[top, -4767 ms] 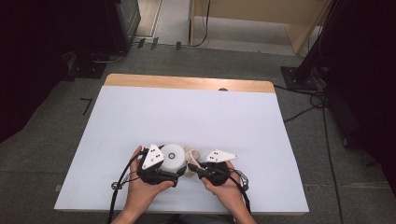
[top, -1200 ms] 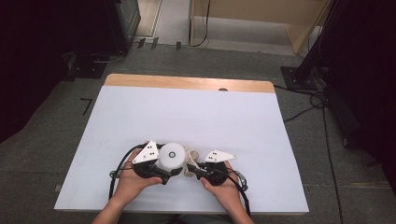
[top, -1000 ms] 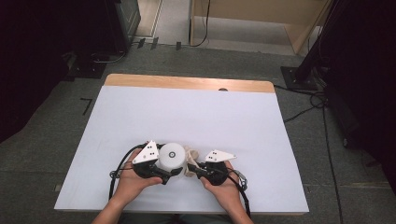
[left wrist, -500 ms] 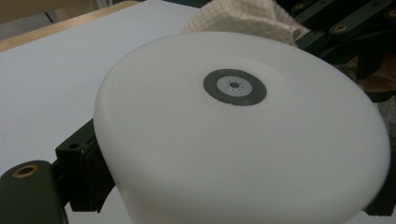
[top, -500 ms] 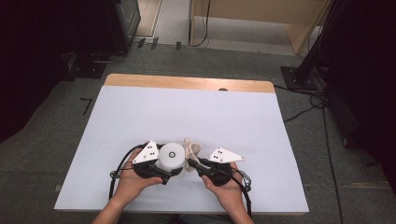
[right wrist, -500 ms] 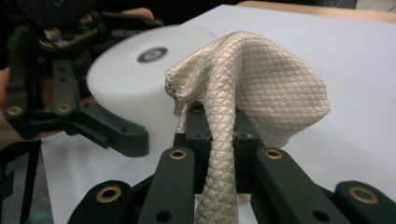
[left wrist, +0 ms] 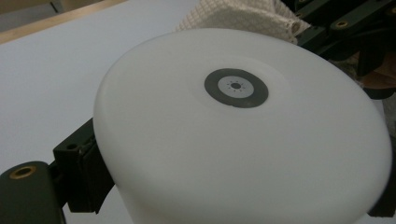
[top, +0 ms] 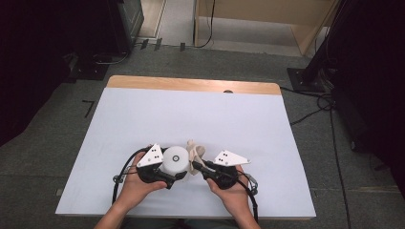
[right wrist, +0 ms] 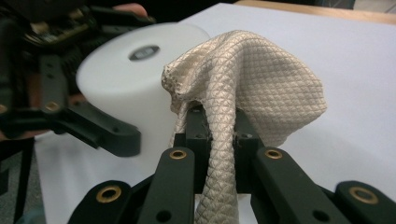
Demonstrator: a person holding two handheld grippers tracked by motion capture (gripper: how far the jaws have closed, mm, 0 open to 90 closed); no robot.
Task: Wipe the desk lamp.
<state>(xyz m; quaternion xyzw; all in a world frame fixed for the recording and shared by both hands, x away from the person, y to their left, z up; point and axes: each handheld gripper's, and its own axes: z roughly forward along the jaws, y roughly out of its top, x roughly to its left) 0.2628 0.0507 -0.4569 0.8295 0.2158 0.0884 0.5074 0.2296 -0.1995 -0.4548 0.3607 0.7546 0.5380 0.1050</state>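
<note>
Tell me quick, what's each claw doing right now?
Left claw: closed around the white cylinder.
Right claw: shut, pinching the beige cloth.

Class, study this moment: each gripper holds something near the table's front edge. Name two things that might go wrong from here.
1. The right gripper pinches only a narrow fold of the beige cloth; a tug might pull it free.
2. The left gripper clamps the smooth white cylinder by its sides, so it may slip or tip if the cloth pushes against it.
</note>
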